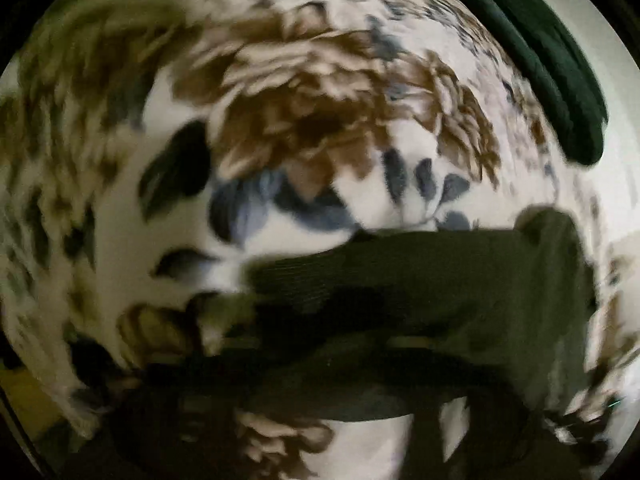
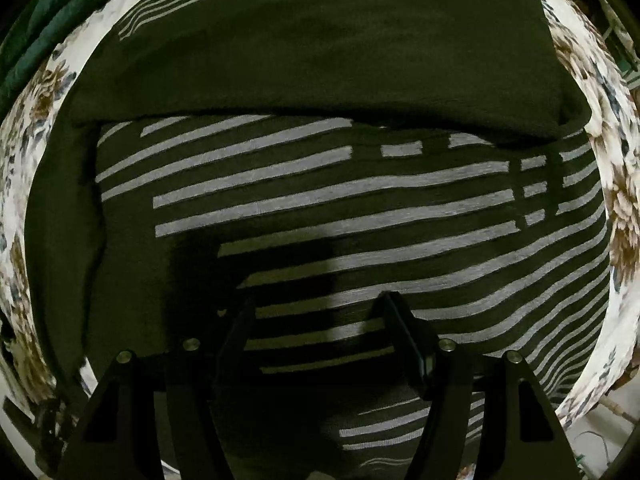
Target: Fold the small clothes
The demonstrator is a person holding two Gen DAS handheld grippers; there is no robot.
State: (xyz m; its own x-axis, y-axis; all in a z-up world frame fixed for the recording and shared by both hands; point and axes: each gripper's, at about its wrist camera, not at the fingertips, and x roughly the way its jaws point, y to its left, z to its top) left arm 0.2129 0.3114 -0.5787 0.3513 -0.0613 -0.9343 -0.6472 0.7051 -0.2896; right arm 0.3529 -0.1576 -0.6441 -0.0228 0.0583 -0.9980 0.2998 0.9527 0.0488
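Looking at the left wrist cam first: super blurry, so take this w/ a grain of salt. A flap of the dark olive garment [image 1: 420, 280] hangs across the lower part of the view, lifted off the floral bedspread [image 1: 320, 100] beneath. It drapes right over where the left gripper [image 1: 352, 364] sits, and the fingers are basically lost in dark cloth + blur. Imo it's got the fabric pinched, since the flap looks hung from there, but I honestly can't tell how wide the jaws stand. A dark green folded cloth [image 1: 560, 80] lies at the top right, well apart from the action.

Right wrist cam is way clearer. Same garment [image 2: 340, 208], dark w/ grey stripes, lies spread on the bedspread [image 2: 612, 200]. The far part is already turned over onto itself, a plain dark panel covering the top of the stripes, and the left side looks tucked in too. So I'd say partway done: at least one fold in, prob another fold or two + tidying left. Right gripper [image 2: 316, 304] hovers low above the striped part, jaws spread wide, nothing between them. Can't say for sure whether the fingertips touch the cloth, tbh. That green cloth [image 2: 40, 20] peeks in at the top left corner.
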